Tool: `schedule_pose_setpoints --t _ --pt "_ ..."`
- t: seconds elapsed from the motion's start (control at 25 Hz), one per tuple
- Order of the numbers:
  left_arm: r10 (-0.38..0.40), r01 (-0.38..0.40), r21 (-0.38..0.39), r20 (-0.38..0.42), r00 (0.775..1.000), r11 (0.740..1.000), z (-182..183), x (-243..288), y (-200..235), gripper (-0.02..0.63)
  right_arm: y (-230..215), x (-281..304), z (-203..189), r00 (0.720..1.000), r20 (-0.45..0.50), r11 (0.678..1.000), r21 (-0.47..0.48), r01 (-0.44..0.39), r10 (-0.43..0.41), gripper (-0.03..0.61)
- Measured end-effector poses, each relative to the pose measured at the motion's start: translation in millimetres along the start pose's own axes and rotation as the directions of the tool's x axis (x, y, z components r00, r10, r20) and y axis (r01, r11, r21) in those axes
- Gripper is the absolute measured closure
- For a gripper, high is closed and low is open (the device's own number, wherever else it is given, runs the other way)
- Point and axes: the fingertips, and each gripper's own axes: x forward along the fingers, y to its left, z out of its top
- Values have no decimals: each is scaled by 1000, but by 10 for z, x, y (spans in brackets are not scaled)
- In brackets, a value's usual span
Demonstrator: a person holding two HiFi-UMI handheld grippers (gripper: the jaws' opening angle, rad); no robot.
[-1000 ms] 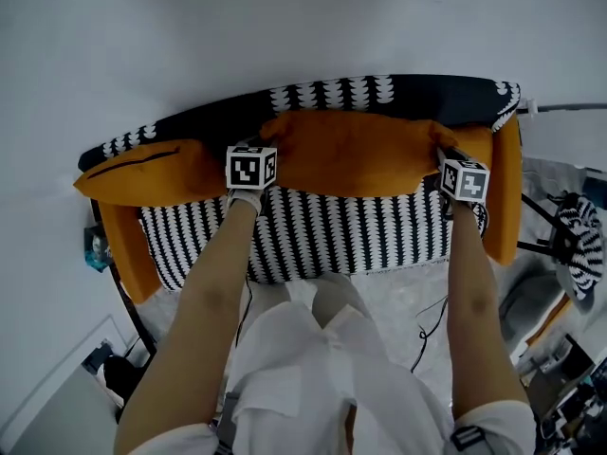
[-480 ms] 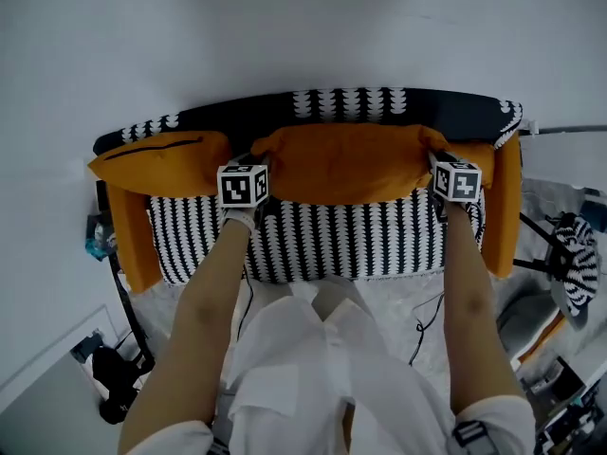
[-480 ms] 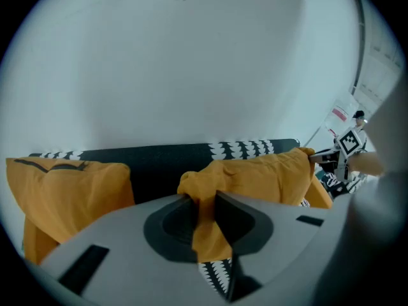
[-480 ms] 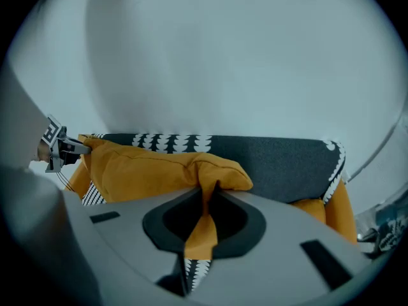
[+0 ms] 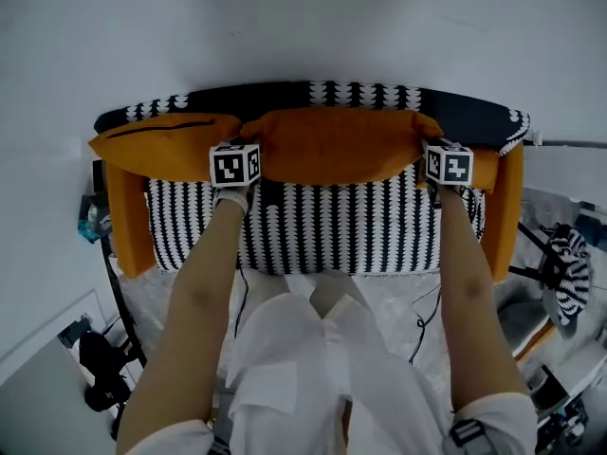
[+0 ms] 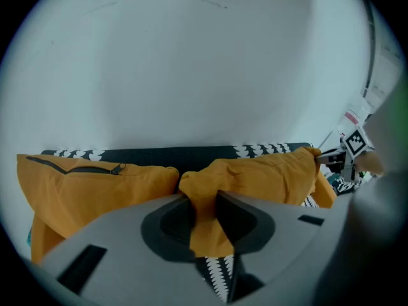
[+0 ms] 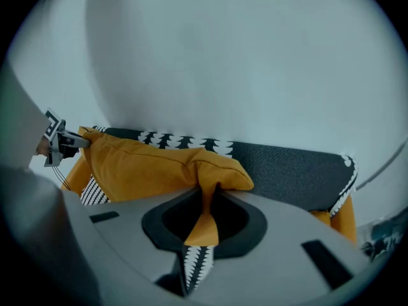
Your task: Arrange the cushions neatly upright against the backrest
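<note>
Pinching the left corner of the middle orange cushion (image 5: 332, 145), the left gripper (image 6: 203, 203) is seen with jaws slightly apart on the fabric, having just been opening. The right corner is clamped narrowly by the right gripper (image 7: 207, 204). The cushion is stood against the dark backrest (image 5: 256, 98) of the striped sofa (image 5: 332, 230), beside a second cushion (image 5: 161, 145), under a white wall (image 5: 285, 17).

We look through head view from above front of black-and-white patterned fabric sofa (image 5: 341, 226), steeply down, far enough to hold whole sofa. Our left gripper view sits close at sofa's left-middle, right gripper view close toward sofa's right end; both face sofa's backrest (image 7: 287, 164). All three share middle orange fabric cushion (image 5: 332, 145).
</note>
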Motion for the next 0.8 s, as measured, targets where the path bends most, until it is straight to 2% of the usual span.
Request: schedule_pose_setpoints --t 0.24,0.44,0.64,0.8 --pt "3 -4 -43 -27 1000 999 -21 113 37 497 -47 69 -89 999 -36 999 17 28 -28 517" --pt "-19 18 -18 -4 1000 1000 2 84 16 471 -41 58 -82 999 -21 1000 17 25 -25 501" --pt "-1 1 -8 -18 1000 1000 -22 76 20 443 -85 9 -121 998 -37 998 33 46 -45 472" --pt "42 -42 -5 -55 998 999 -92 8 54 437 -111 -35 -157 996 -58 997 20 72 -70 457"
